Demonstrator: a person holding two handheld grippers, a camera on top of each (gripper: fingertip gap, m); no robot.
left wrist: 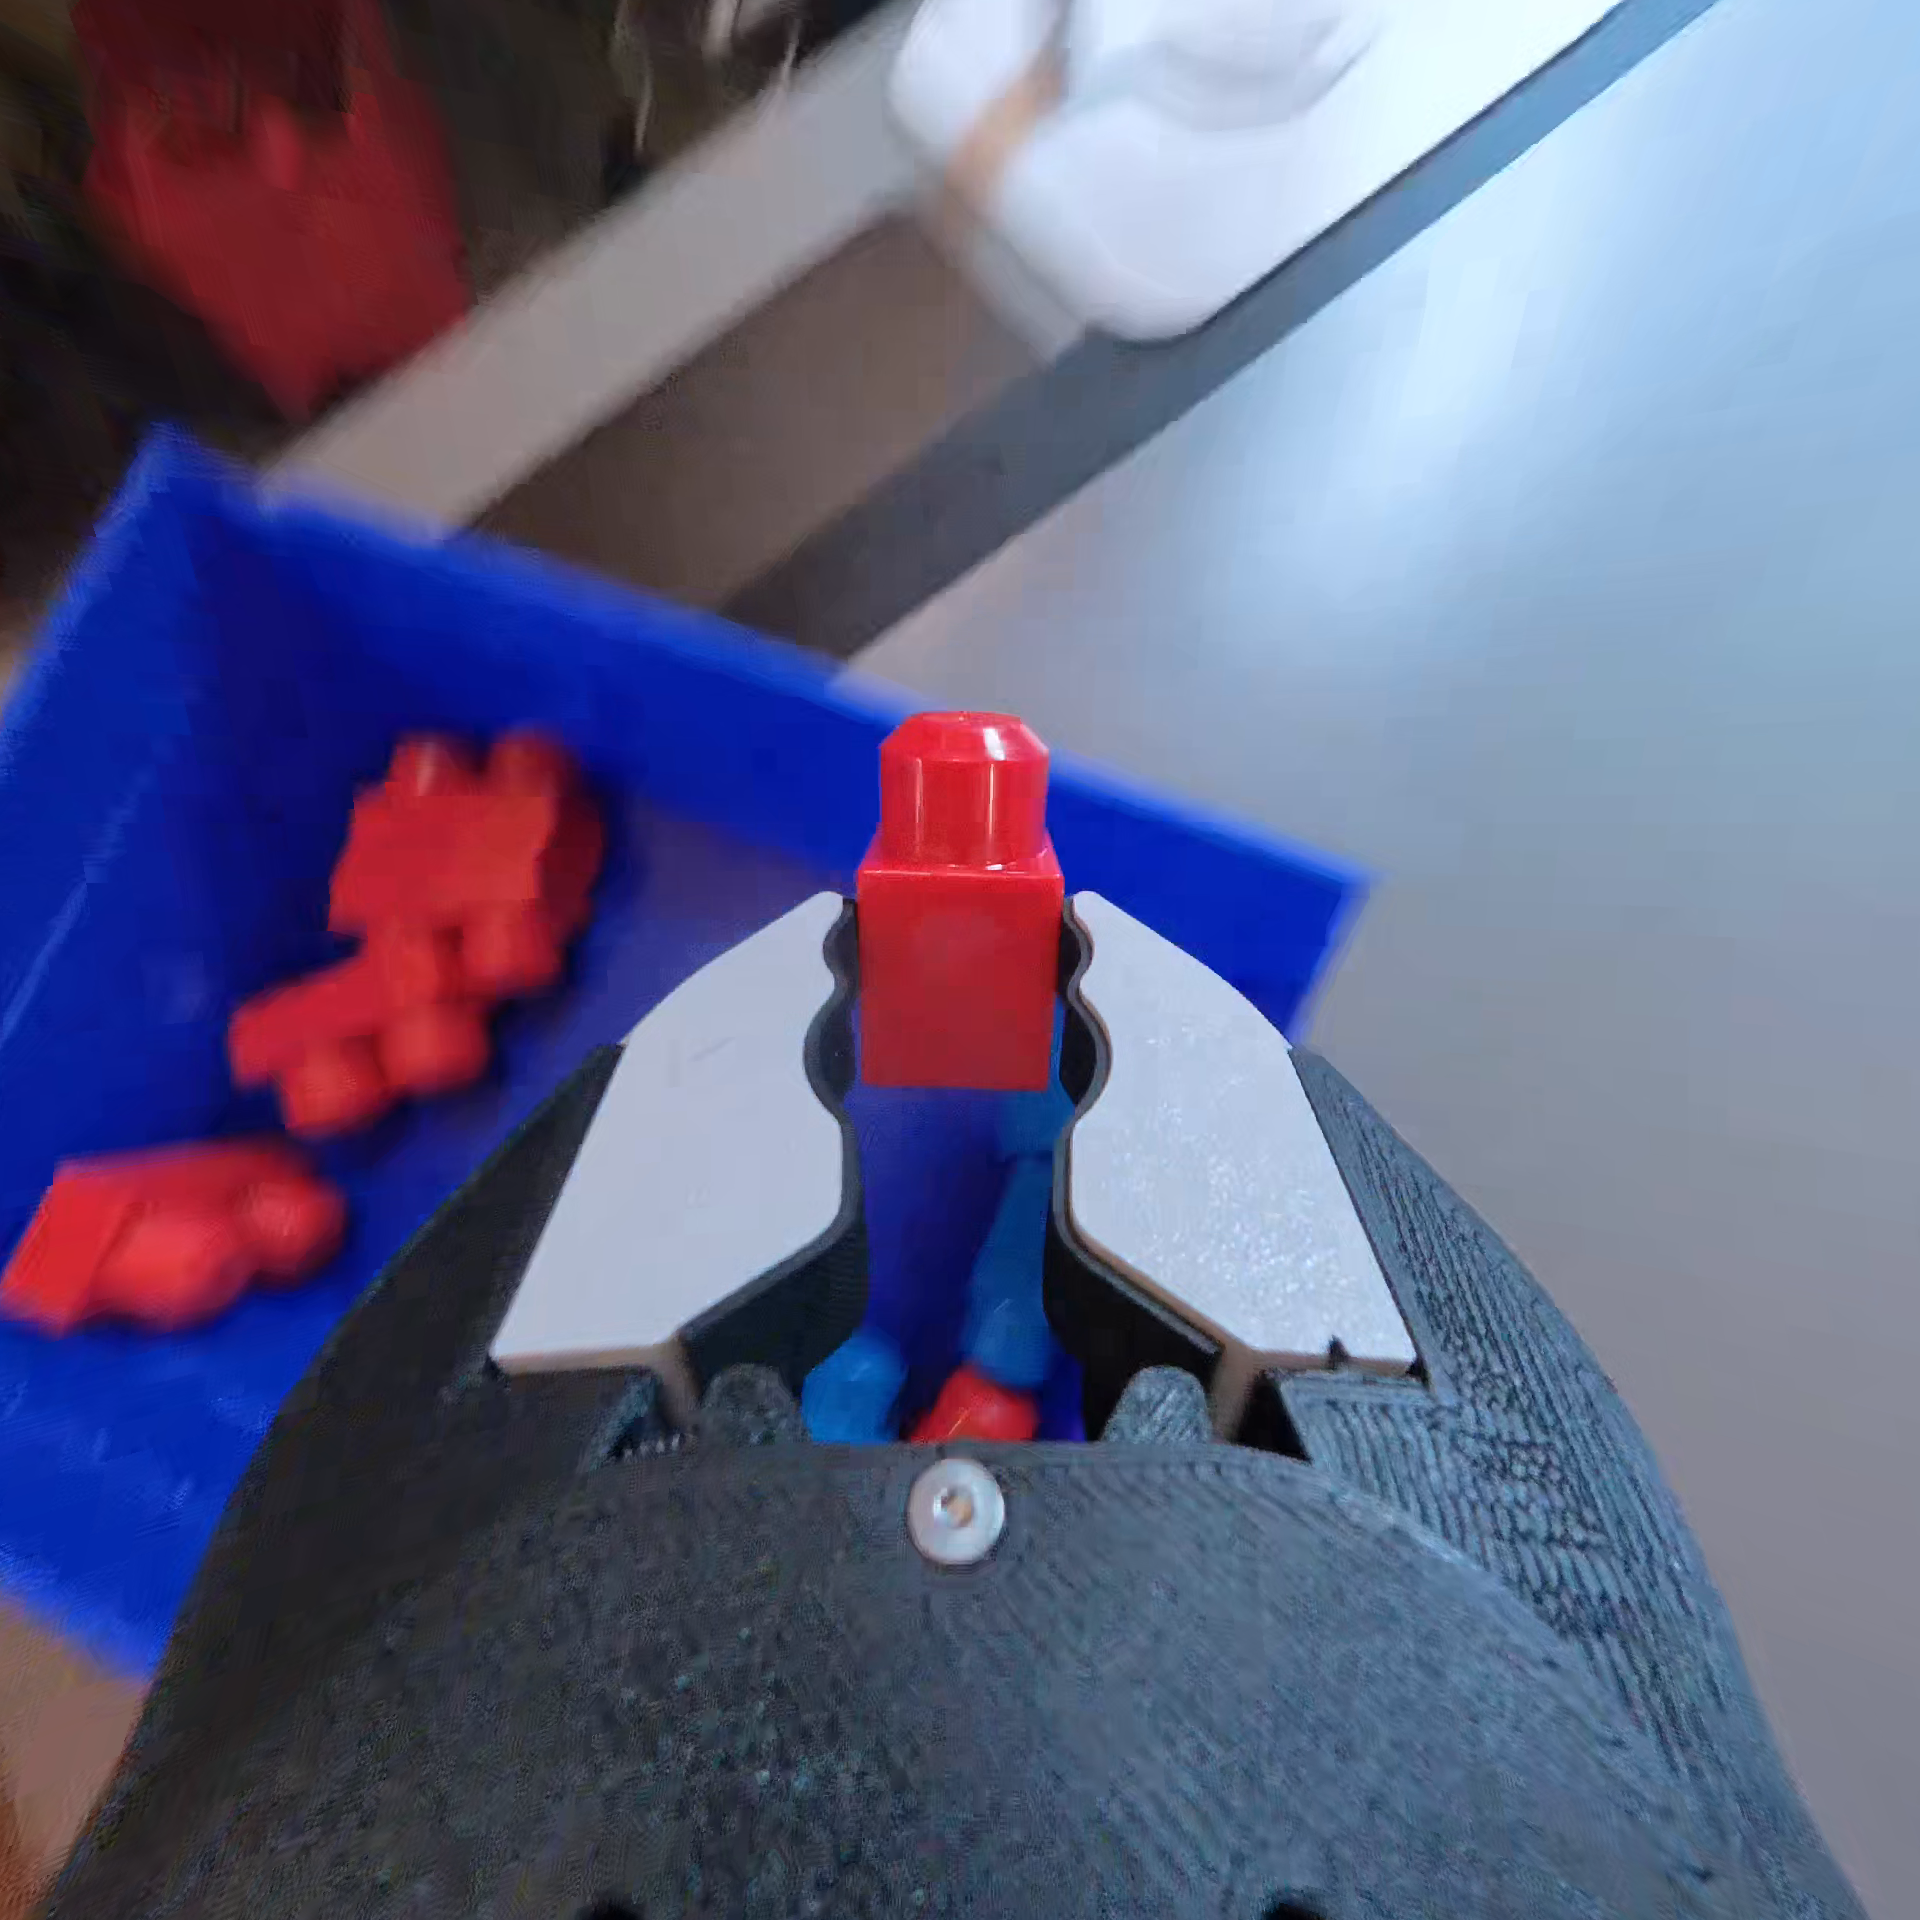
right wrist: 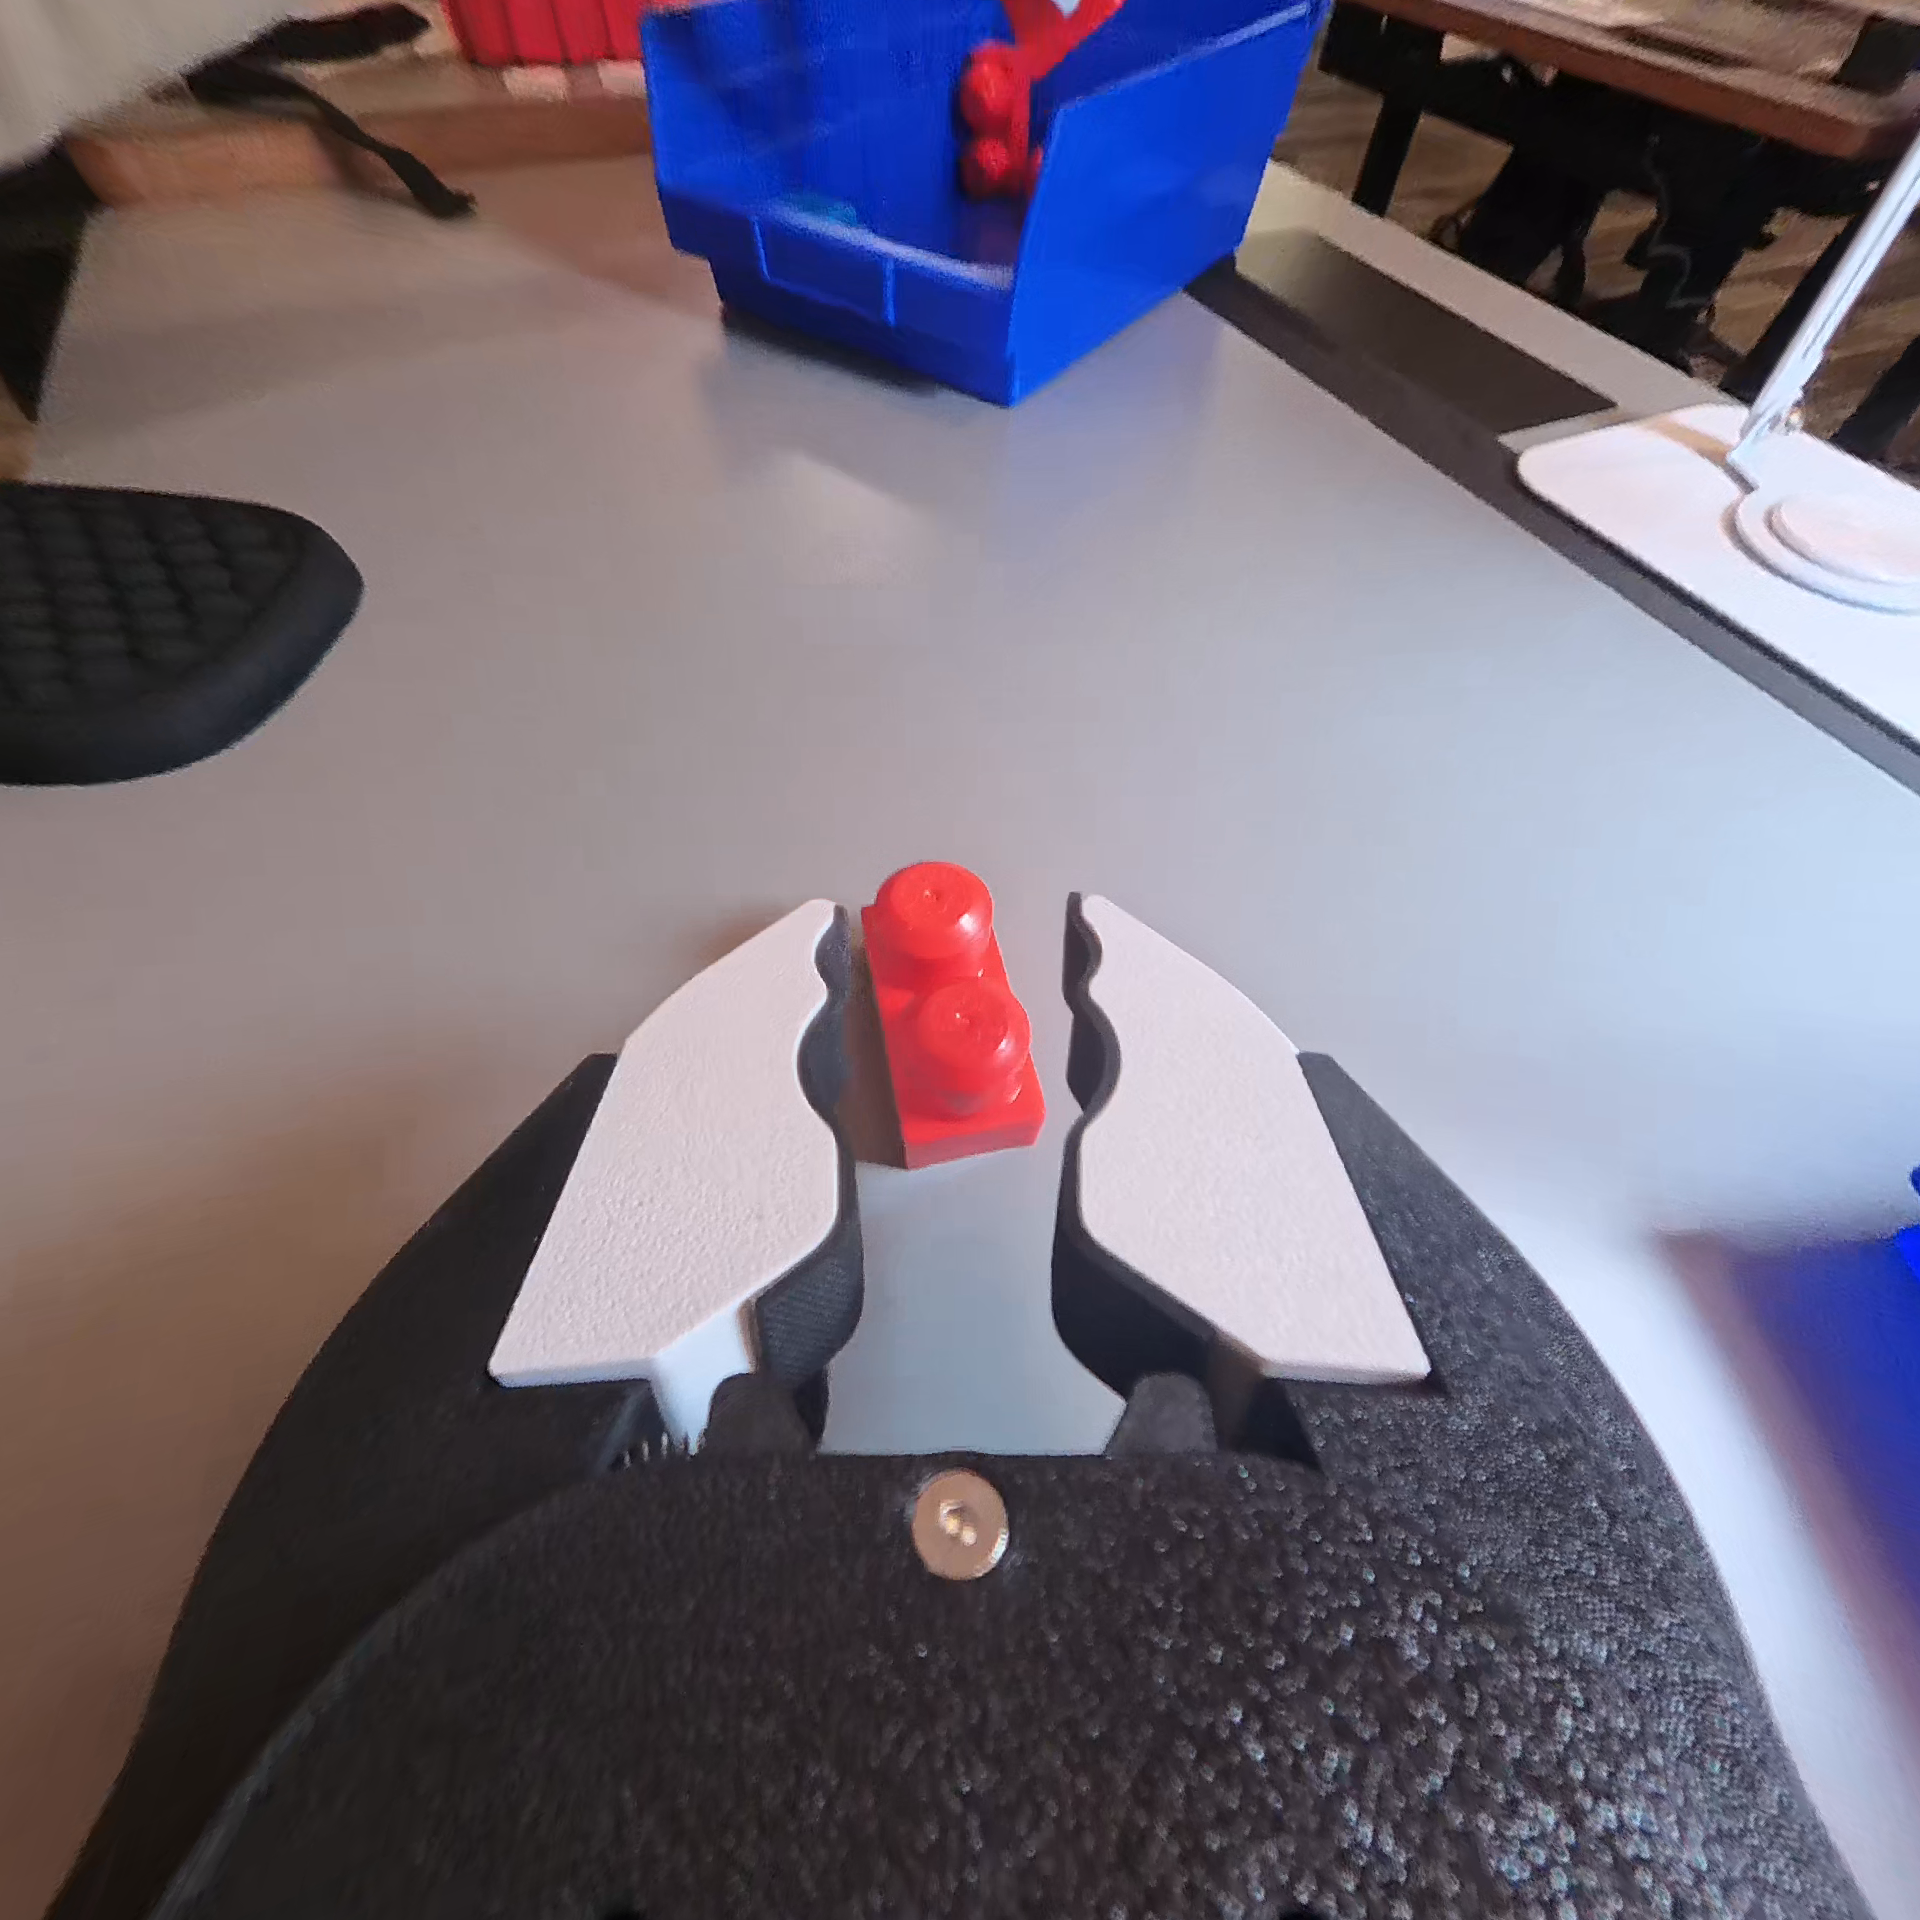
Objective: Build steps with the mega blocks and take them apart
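Left wrist view. We see the left gripper (left wrist: 956,977) clamped on a one-stud red block (left wrist: 954,961), stud pointing to 12 o'clock, both fingers pressing its flat sides. It hangs over the blue bin (left wrist: 582,686), which fills the frame from 7 to 2 o'clock. Inside the bin, at 9 o'clock, a blurred cluster of red blocks (left wrist: 436,925); at 8 o'clock one more red piece (left wrist: 177,1231). Through the gap under the held block we make out a blue piece (left wrist: 852,1387) and a red stud (left wrist: 977,1403) lying on the bin floor. The view is smeared with motion, so we cannot count the blocks.

Risk, as we judge it: the grip sits on the block's lower half only; a sideways knock on the bin wall could twist the block out.

Right wrist view. The right gripper (right wrist: 956,1023) stands apart around a two-stud red block (right wrist: 951,1023) resting on the grey table (right wrist: 1247,727). The left finger touches or nearly touches the block; the right finger has clear space. The block lies slightly skewed to the fingers. The bin (right wrist: 977,301) sits well apart at 12 o'clock, red blocks (right wrist: 992,114) showing above its low front wall.

Risk, as we judge it: closing on a skewed block could rotate or squirt it forward across the smooth table.
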